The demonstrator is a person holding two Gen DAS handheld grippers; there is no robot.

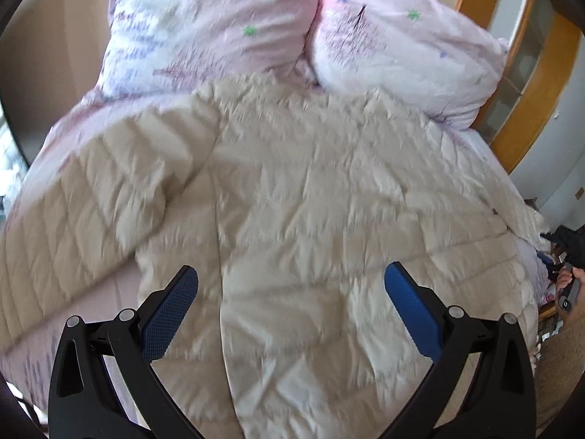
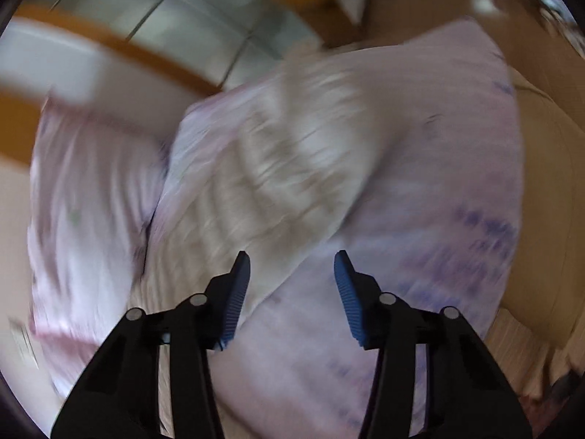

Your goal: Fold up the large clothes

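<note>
Cream quilted fabric fills the left wrist view: a puffer jacket lies spread back-up on the pink floral bedsheet, laid flat so it can be folded. The left gripper hovers over its hem, jaws spread wide and pinching nothing; one sleeve angles away beyond the left jaw, two pillows further ahead.

The right wrist view is blurred. The right gripper has jaws partly parted, nothing between them, the jacket ahead.
</note>
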